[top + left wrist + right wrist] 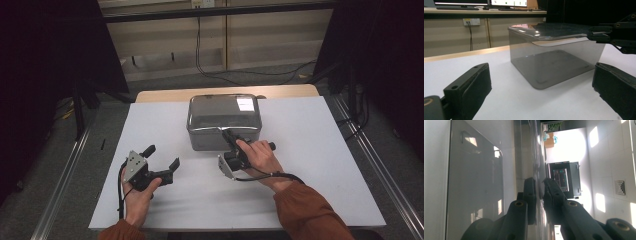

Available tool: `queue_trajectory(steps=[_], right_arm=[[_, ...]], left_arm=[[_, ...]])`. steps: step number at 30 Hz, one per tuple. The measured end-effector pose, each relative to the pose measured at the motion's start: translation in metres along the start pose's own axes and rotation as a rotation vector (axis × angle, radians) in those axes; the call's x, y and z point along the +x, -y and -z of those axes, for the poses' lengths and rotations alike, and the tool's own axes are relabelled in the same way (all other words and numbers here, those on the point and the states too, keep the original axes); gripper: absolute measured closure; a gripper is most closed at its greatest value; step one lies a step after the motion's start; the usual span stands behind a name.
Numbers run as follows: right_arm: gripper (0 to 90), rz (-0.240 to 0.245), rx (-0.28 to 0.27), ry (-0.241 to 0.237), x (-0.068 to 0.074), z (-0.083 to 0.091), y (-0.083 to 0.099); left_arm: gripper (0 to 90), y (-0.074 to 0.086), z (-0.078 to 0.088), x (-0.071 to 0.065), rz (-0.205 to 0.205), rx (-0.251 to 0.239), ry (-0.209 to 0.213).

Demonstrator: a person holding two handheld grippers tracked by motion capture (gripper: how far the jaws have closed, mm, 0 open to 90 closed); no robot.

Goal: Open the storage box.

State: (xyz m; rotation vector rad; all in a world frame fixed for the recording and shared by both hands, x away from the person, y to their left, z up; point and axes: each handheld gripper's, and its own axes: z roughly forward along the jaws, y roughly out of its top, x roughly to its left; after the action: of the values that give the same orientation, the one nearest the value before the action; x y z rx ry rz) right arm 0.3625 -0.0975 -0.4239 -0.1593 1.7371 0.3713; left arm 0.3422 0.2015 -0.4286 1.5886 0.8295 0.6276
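- A smoky see-through box [224, 122] with a lid [223, 109] sat at the back middle of the white bench [310, 165].
- The right claw [229, 134] was at the box's near edge, turned on its side, its jaws clenched on the lid's rim; the right gripper view showed the rim pinched thin between the two pads.
- In the left gripper view the right claw [596, 35] gripped the lid [549, 30] at its right corner, above the box [549, 65] wall.
- The left claw [162, 156] rested on the bench, left of the box and apart from it, jaws released wide and holding nothing.
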Motion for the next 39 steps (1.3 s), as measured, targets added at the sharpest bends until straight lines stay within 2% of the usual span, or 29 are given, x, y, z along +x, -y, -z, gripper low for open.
queue_trajectory(steps=[2,4,12,15,18,22,24,25,26,27,30,32,35,37,39], right_arm=[[80.8,-0.006,-0.004,-0.003,0.0,0.0,0.001],[80.8,-0.01,-0.004,0.004,-0.001,0.0,0.001],[80.7,-0.012,-0.008,0.002,-0.003,-0.001,0.001],[80.7,-0.012,-0.01,0.004,-0.003,-0.001,0.001],[80.7,-0.016,-0.008,0.009,-0.005,-0.001,0.0],[80.7,-0.01,-0.016,0.012,-0.007,-0.002,0.001],[80.5,-0.017,-0.013,0.013,-0.008,-0.002,0.001],[80.4,-0.02,-0.012,0.016,-0.008,-0.002,0.001],[80.3,-0.022,-0.014,0.016,-0.009,-0.002,0.001],[80.2,-0.028,-0.011,0.016,-0.009,-0.002,0.001],[80.1,-0.028,-0.015,0.017,-0.01,-0.003,0.001],[80.0,-0.027,-0.017,0.022,-0.011,-0.004,0.001],[80.2,-0.033,-0.018,0.027,-0.013,-0.004,0.001],[80.4,-0.036,-0.017,0.03,-0.015,-0.005,0.001],[80.1,-0.044,-0.017,0.032,-0.018,-0.005,0.002]], left_arm=[[2.1,-0.001,-0.004,0.001,0.021,-0.012,0.0],[2.2,-0.002,-0.007,0.003,-0.001,-0.003,0.005],[2.3,-0.012,-0.025,0.004,-0.021,-0.018,0.017],[2.6,-0.015,-0.034,0.007,-0.023,-0.022,0.035],[2.8,-0.018,-0.045,0.009,-0.047,-0.006,0.051],[3.2,-0.021,-0.061,0.011,-0.063,-0.005,0.053],[3.7,-0.021,-0.07,0.013,-0.049,0.0,0.059],[4.7,-0.02,-0.074,0.013,-0.042,0.019,0.06],[4.4,-0.02,-0.077,0.013,-0.067,0.025,0.057],[4.5,-0.019,-0.08,0.012,-0.076,0.012,0.05],[5.6,-0.02,-0.089,0.013,-0.063,0.002,0.047],[5.6,-0.021,-0.094,0.014,-0.093,0.015,0.041],[5.7,-0.025,-0.099,0.016,-0.064,-0.003,0.04],[5.8,-0.027,-0.101,0.017,-0.079,-0.01,0.032],[6.6,-0.027,-0.104,0.018,-0.082,0.004,0.033]])
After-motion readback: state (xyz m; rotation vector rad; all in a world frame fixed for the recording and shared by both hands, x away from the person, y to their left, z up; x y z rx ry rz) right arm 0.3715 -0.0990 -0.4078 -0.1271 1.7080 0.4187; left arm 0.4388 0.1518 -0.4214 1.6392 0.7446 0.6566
